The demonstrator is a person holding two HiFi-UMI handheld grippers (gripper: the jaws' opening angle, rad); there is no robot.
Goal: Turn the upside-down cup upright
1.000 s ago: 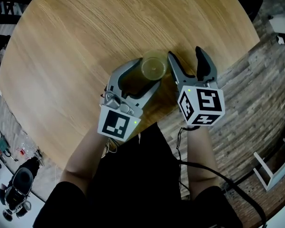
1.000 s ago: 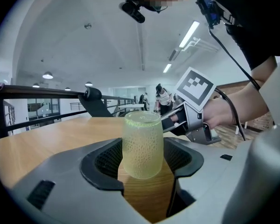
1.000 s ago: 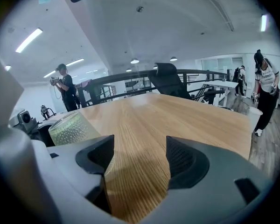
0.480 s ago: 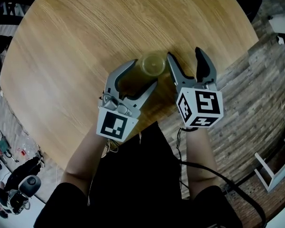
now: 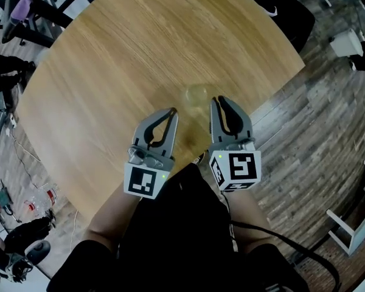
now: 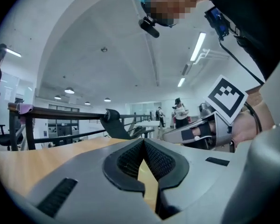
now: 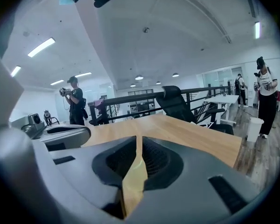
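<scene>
A translucent yellowish cup (image 5: 196, 94) stands alone on the round wooden table (image 5: 109, 66); from above I cannot tell which end is up. My left gripper (image 5: 173, 111) hovers just short of it on the near left, shut and empty; in the left gripper view its jaws (image 6: 143, 141) meet with only table behind them. To the cup's near right is my right gripper (image 5: 216, 100), its jaws closing, tips together with nothing between them (image 7: 139, 138). Neither gripper touches the cup, which is hidden in both gripper views.
The table's near edge runs just under the grippers, with plank floor (image 5: 316, 132) to the right. A white frame (image 5: 353, 224) stands at the lower right and clutter (image 5: 18, 236) lies on the floor at the left. People (image 7: 75, 107) stand far behind a railing.
Both grippers drew back from either side of the cup towards me and rose. Their wide-open jaws closed on nothing. The cup stayed on the table.
</scene>
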